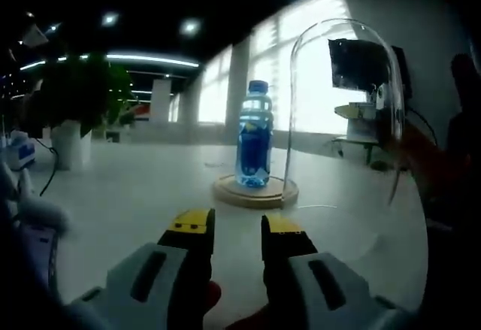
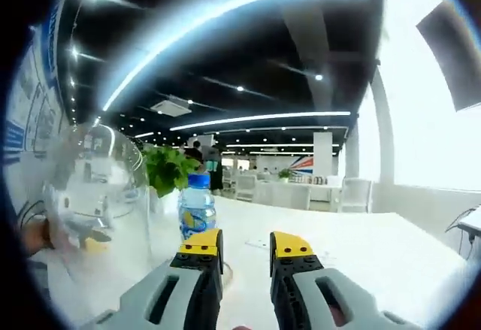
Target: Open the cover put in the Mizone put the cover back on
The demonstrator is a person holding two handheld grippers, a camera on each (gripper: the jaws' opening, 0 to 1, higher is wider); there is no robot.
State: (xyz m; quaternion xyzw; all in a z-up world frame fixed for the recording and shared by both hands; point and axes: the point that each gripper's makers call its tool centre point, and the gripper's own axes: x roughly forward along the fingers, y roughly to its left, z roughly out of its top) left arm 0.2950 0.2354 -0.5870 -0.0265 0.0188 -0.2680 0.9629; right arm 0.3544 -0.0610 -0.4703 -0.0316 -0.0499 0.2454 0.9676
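Observation:
A blue Mizone bottle [image 1: 254, 143] stands upright on a round wooden base [image 1: 255, 192] on the white table. In the left gripper view the clear glass dome cover [image 1: 346, 112] is off the base, just right of the bottle and tilted. I cannot tell what supports it. My left gripper [image 1: 237, 228] is open, short of the base, with nothing between its jaws. In the right gripper view the dome [image 2: 98, 195] is at the left, with a hand [image 2: 34, 234] at its edge. The bottle [image 2: 197, 208] shows past my open right gripper [image 2: 246, 243].
A potted green plant [image 1: 79, 101] stands on the table at the far left. A dark monitor [image 1: 361, 63] and a desk sit behind the dome. Chairs and tables [image 2: 301, 191] fill the room's background, with bright windows [image 2: 428, 119] beyond.

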